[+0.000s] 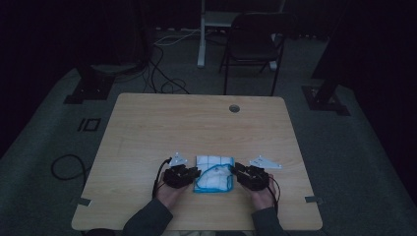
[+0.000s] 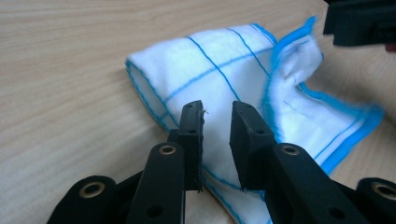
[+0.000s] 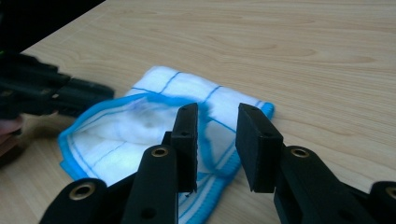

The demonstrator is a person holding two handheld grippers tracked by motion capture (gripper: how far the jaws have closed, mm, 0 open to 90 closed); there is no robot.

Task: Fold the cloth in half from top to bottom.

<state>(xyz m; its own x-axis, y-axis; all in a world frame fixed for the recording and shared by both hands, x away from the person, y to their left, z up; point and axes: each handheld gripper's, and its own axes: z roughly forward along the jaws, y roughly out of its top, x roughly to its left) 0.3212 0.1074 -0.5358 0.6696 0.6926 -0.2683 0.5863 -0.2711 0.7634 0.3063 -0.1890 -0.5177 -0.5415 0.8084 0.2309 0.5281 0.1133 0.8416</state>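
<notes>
A white cloth with blue edging and thin blue grid lines lies folded and rumpled near the table's front edge. My left gripper sits at the cloth's left edge and my right gripper at its right edge. In the left gripper view my left gripper is open, its jaws over the near fold of the cloth, and the other gripper is at the top right. In the right gripper view my right gripper is open above the cloth's blue-hemmed corner, with the left gripper across from it.
The wooden table has a round cable hole near its back edge. A dark chair and a white stand are behind the table. Cables lie on the floor to the left and at the back.
</notes>
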